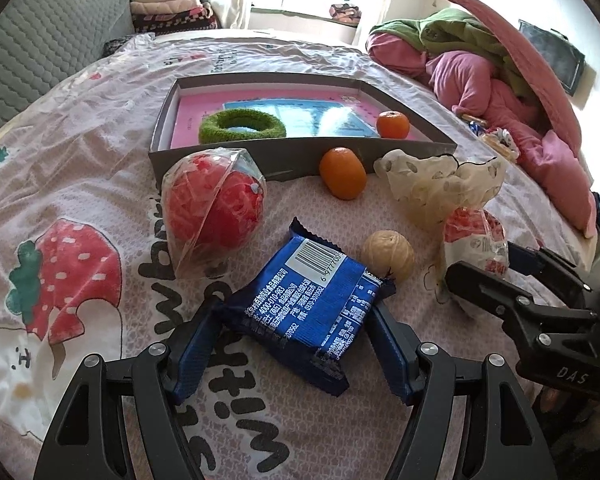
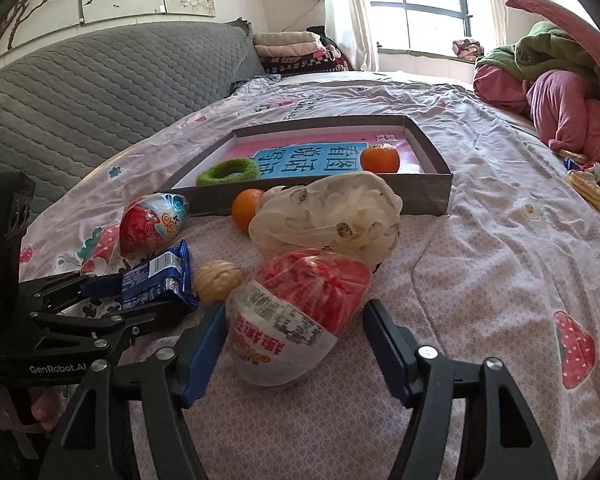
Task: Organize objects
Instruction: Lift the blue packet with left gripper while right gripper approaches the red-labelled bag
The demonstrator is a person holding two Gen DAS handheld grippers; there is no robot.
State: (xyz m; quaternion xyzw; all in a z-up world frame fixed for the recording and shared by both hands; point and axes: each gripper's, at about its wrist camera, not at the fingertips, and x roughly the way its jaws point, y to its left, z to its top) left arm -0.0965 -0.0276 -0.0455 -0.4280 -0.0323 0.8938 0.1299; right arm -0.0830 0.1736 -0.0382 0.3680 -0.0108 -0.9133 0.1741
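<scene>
While the blue snack packet (image 1: 312, 304) lies flat on the printed bedsheet (image 1: 80, 152), barcode side up, the left gripper (image 1: 296, 344) straddles it with fingers spread; whether the pads press its edges cannot be told. Just to its right sits a walnut (image 1: 388, 255), and beyond that a red-and-white egg-shaped packet (image 2: 296, 316) rests between the spread fingers of the right gripper (image 2: 296, 340) — the left pad appears to touch its wrapper, the right pad stands clear. Behind this packet lies a crumpled pale bag (image 2: 332, 216), with a loose orange (image 1: 343, 173) beside it, close against the front wall of the shallow grey box (image 1: 300, 156). A second egg-shaped item in clear wrap (image 1: 214, 208) lies to the left, near the box's front corner. Inside the box a green fuzzy ring (image 1: 242, 125) and another orange (image 1: 393, 125) rest on a pink printed sheet. Further out — folded blankets (image 2: 296, 50) by the window and a heap of pink and green bedding (image 1: 480, 64) at the right.
</scene>
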